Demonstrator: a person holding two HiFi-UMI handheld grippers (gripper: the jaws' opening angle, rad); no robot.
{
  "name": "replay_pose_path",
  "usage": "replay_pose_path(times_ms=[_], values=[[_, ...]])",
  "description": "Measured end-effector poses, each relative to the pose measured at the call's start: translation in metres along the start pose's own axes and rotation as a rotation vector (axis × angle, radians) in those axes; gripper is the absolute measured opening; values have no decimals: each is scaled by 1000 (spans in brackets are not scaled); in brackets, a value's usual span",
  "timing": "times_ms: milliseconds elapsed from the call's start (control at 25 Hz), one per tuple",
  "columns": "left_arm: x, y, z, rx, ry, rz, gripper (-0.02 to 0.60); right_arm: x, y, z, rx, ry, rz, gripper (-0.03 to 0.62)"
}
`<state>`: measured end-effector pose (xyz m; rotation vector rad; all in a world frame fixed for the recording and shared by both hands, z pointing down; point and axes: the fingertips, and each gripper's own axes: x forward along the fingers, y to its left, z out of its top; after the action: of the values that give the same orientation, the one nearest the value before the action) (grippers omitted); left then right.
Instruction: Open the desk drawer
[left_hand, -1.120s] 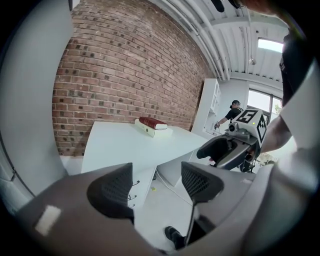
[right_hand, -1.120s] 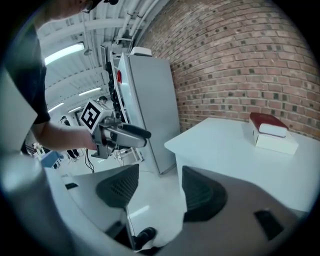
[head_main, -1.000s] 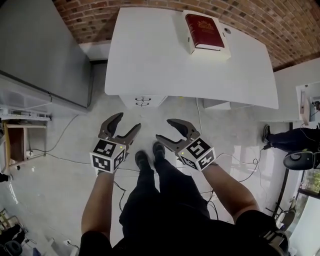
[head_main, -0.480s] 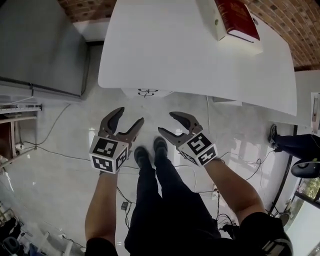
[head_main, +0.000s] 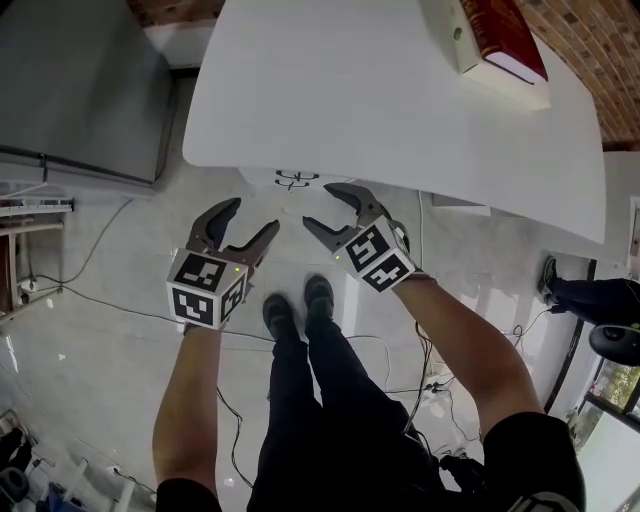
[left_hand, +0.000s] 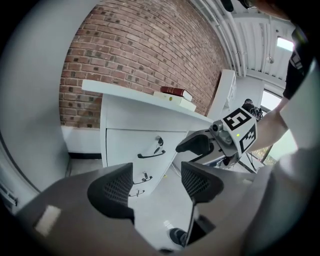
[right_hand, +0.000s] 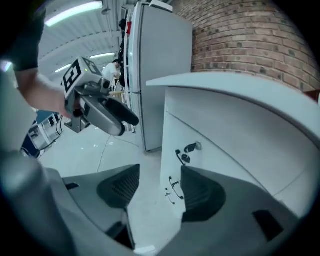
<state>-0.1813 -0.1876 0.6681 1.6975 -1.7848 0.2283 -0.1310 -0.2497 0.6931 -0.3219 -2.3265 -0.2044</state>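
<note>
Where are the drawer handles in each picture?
Head view: drawer handles at upper middle, just under the desk's near edge.
Left gripper view: left of centre, on the white drawer fronts.
Right gripper view: centre, stacked down the fronts.
Shared landmark: the white desk top.

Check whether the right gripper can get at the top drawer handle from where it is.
Probably yes. The right gripper is open and empty. The top drawer handle lies just ahead of its jaws, and nothing shows between them. The left gripper stands off to the side, out of the path.
</note>
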Motion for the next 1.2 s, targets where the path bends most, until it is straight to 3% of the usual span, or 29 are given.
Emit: replay_pose_path(times_ms=[280,440,800,960,1040,1200], values=[[5,16,-14,7,20,15,308,41,-37,-13,-114,108,-127,187],[0,18,-20,0,25,15,308,57,-50,-17,-228,179,-164,187],[-7,18,-28,-31,-1,-2,308,83,-58,-29,-337,279,-233,164],[-13,23,-39,-37,3,-6,308,89,-65,-29,-466,316,-333,89],[-15,27,-45,-36,8,-4,308,88,-68,-28,-474,307,-365,46],[-21,29,-52,-26,19,2,308,86,-67,-27,-434,295,-415,44]])
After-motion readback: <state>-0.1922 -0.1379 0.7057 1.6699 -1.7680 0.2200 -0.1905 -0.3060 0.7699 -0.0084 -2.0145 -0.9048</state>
